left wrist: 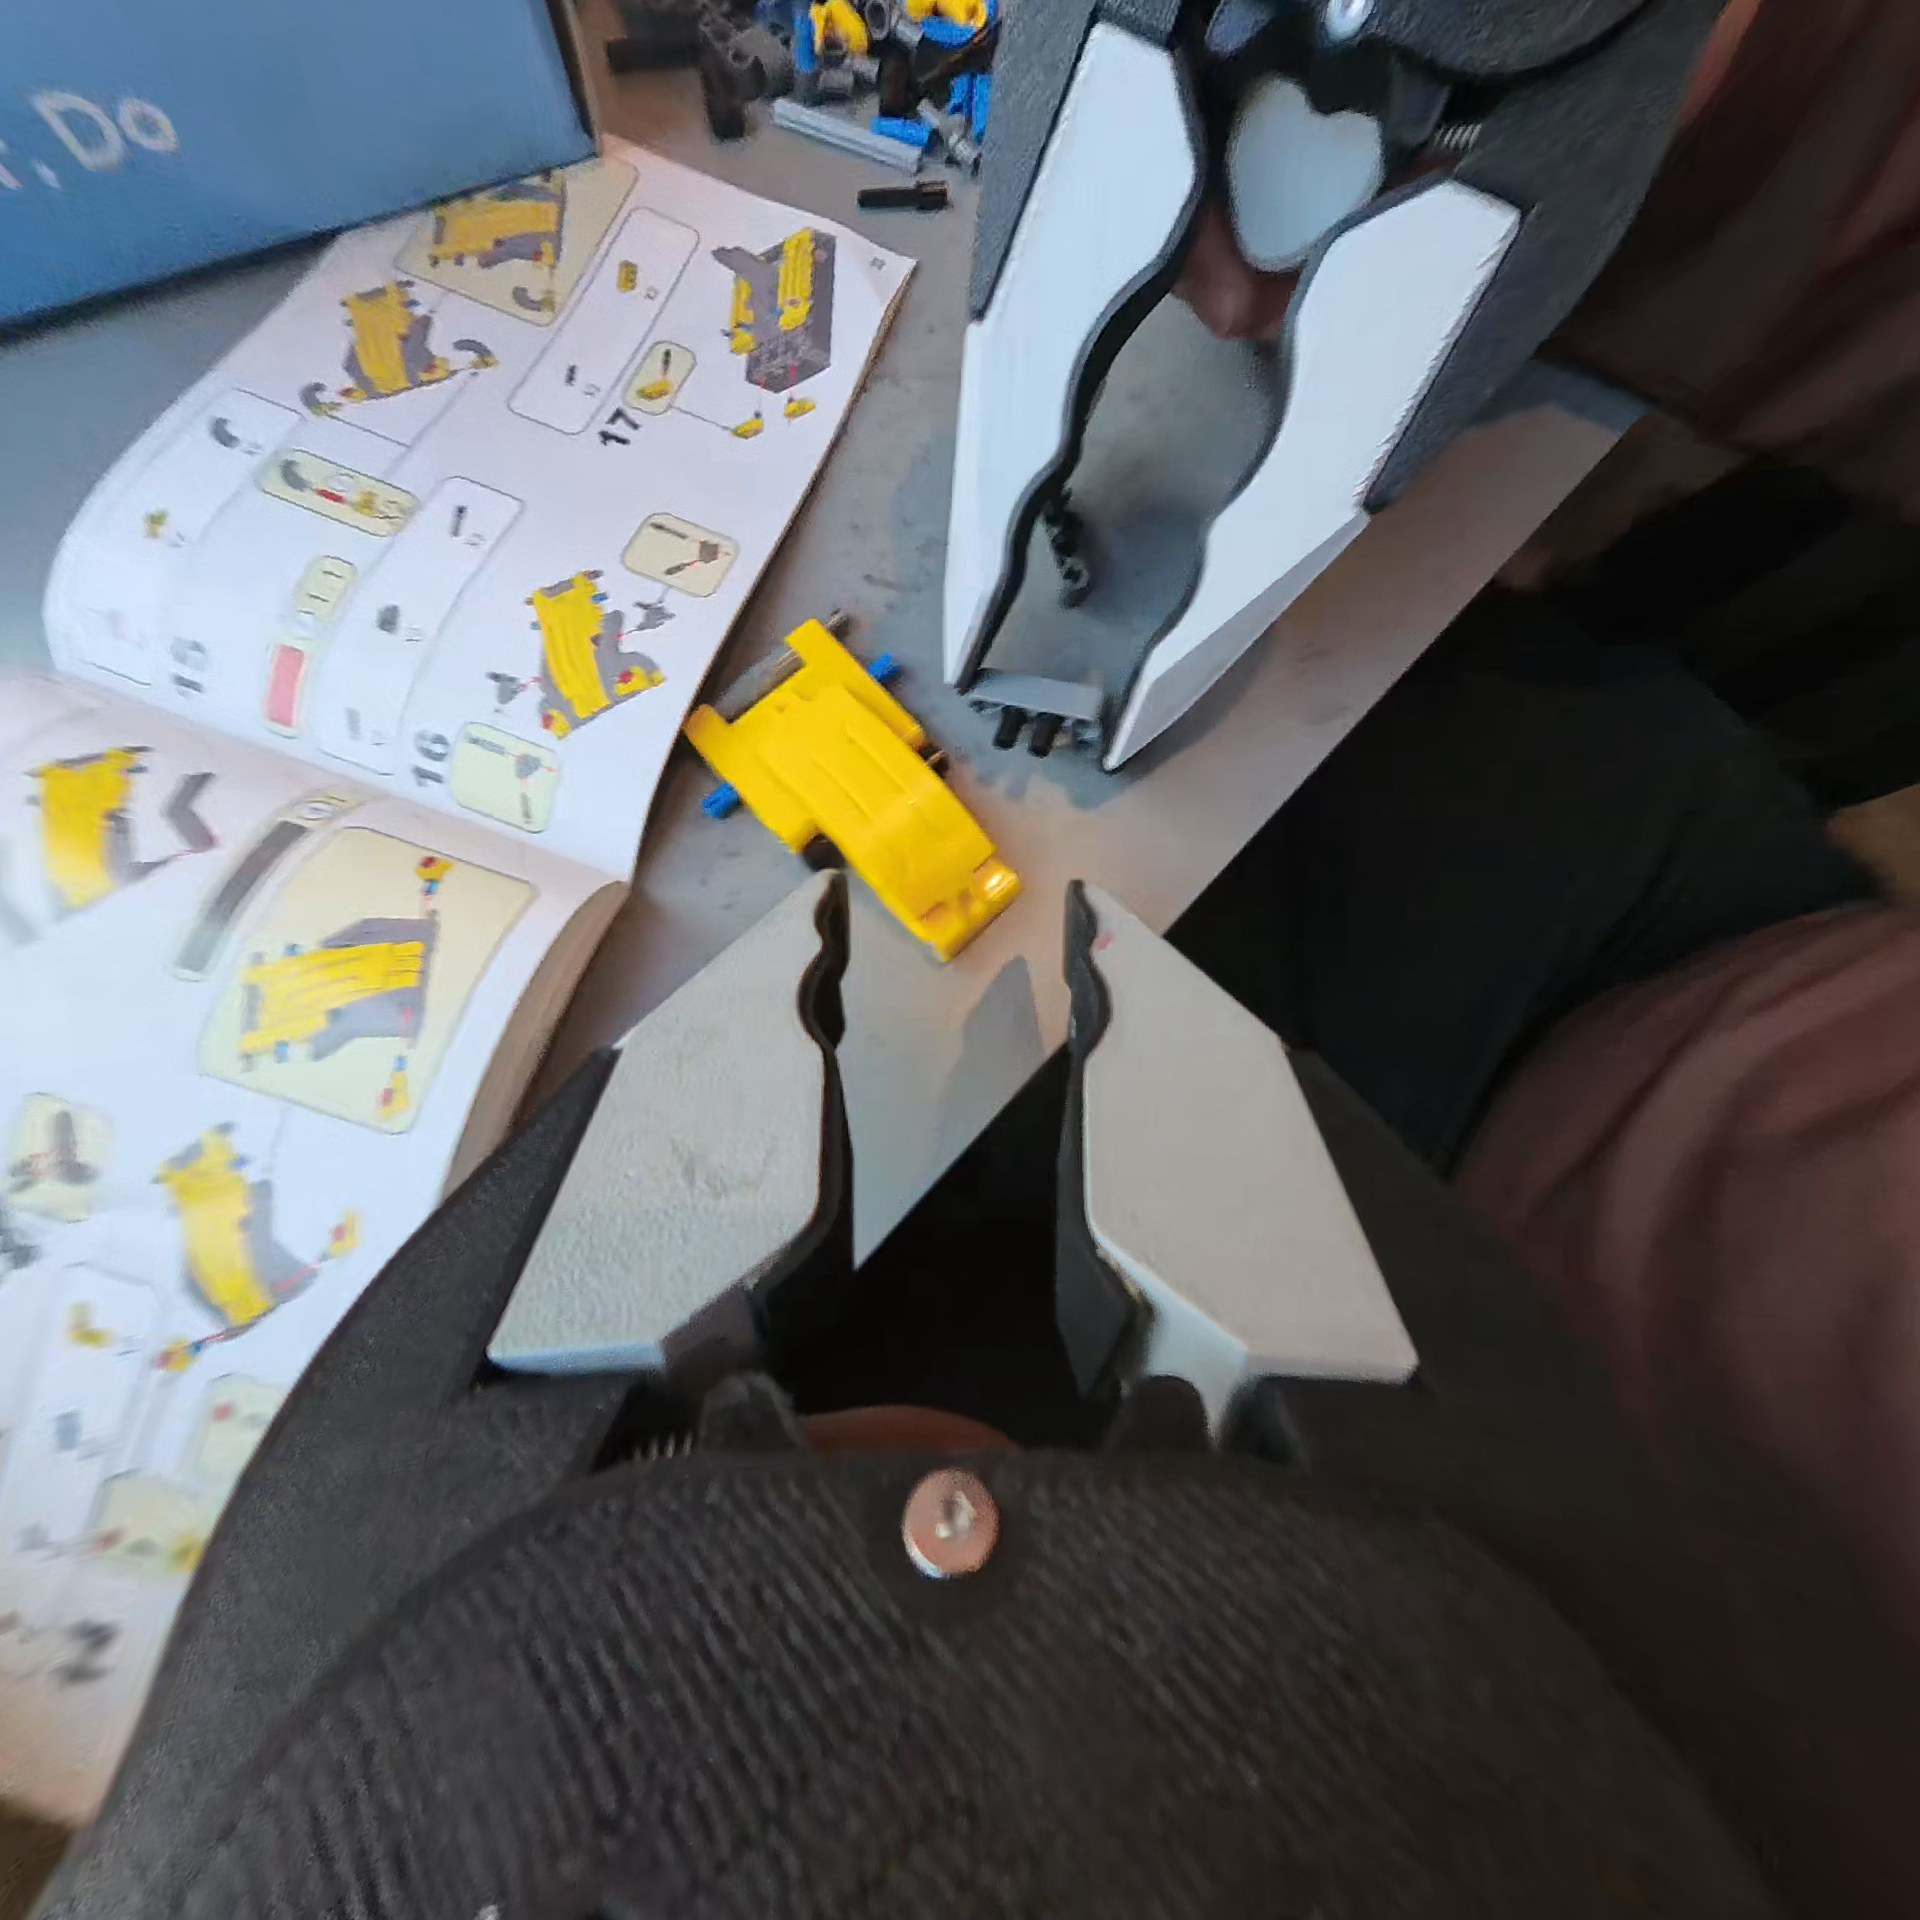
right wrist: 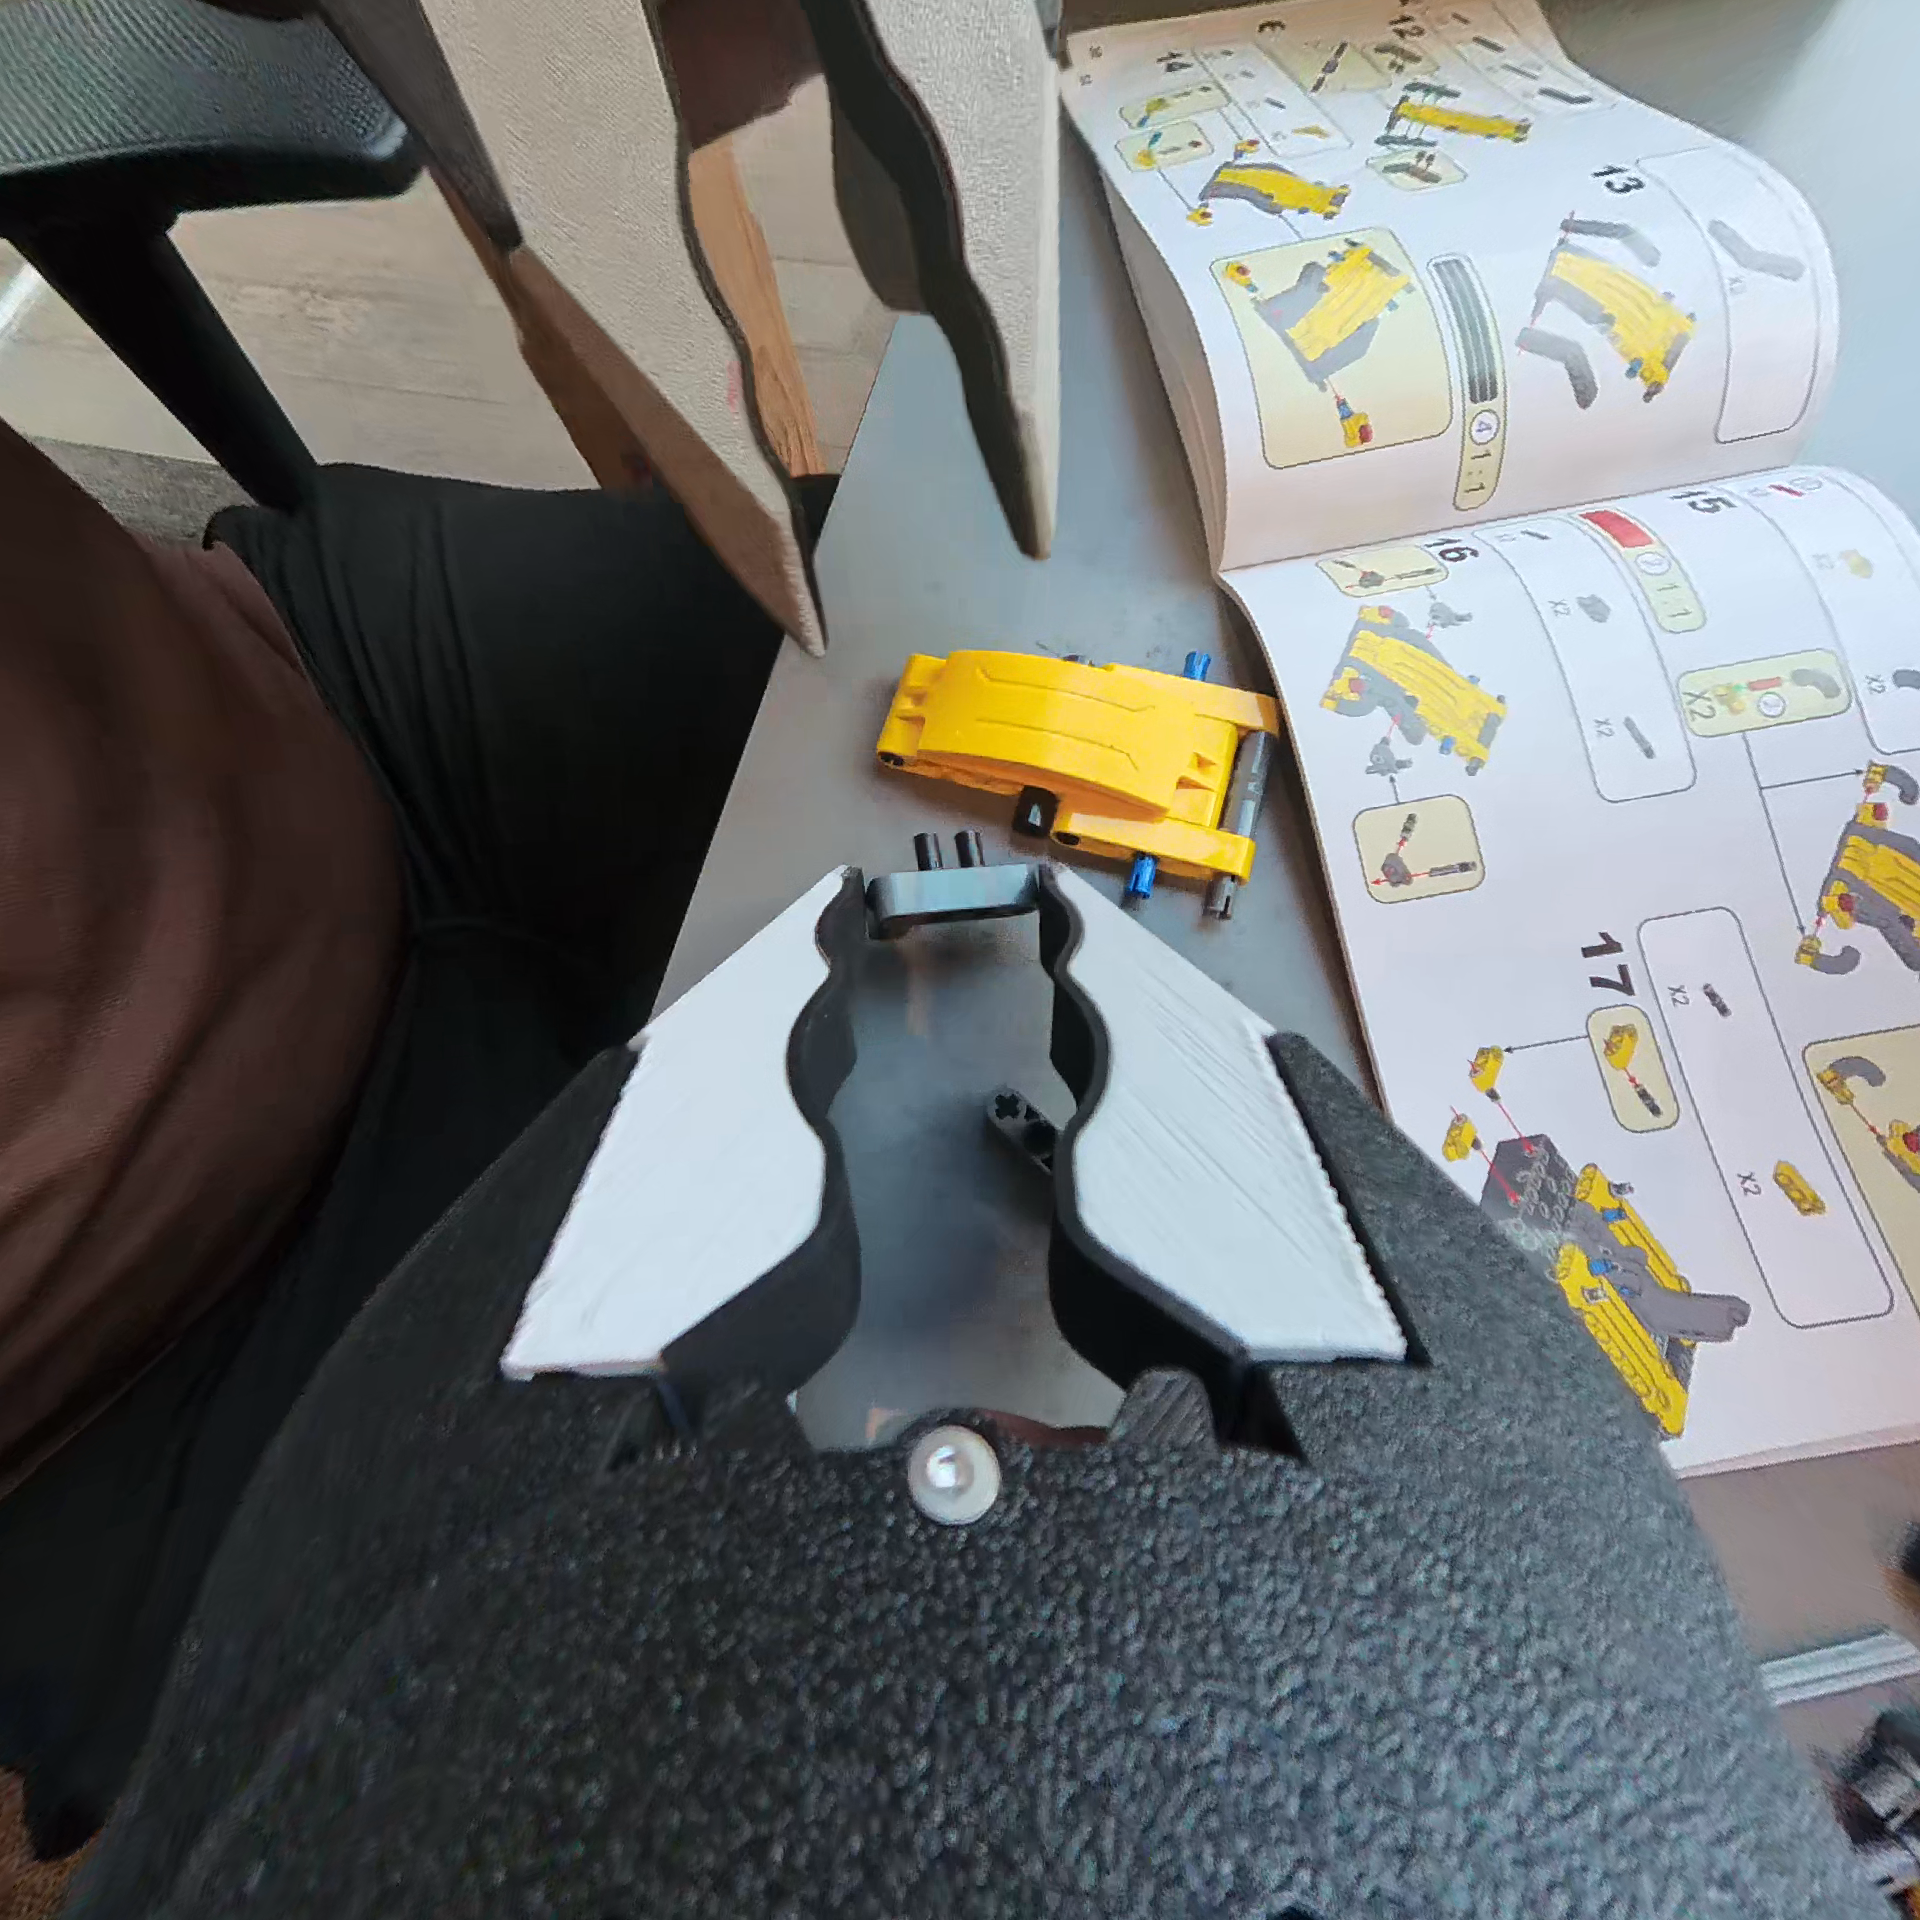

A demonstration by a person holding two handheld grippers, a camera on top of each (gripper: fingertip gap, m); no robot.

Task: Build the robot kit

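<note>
A yellow brick assembly [left wrist: 852,800] with blue pins lies on the grey table [left wrist: 914,436], beside an open instruction booklet [left wrist: 364,571]. My left gripper [left wrist: 951,899] is open and empty, with its tips just short of the assembly's near end. My right gripper [right wrist: 948,888] is shut on a dark grey beam [right wrist: 951,896] with two black pins, held close to the yellow assembly [right wrist: 1070,758]. The right gripper [left wrist: 1044,722] and its beam [left wrist: 1039,694] also show in the left wrist view. The left gripper [right wrist: 925,592] shows open in the right wrist view.
A small black piece [right wrist: 1023,1127] lies on the table under my right gripper. A pile of loose parts [left wrist: 862,62] and a blue box [left wrist: 260,135] are at the back. A person's brown and black clothing [right wrist: 208,935] lines the table edge. A black chair [right wrist: 156,135] stands beyond. About 5 centimeters separates my left fingertips from my right.
</note>
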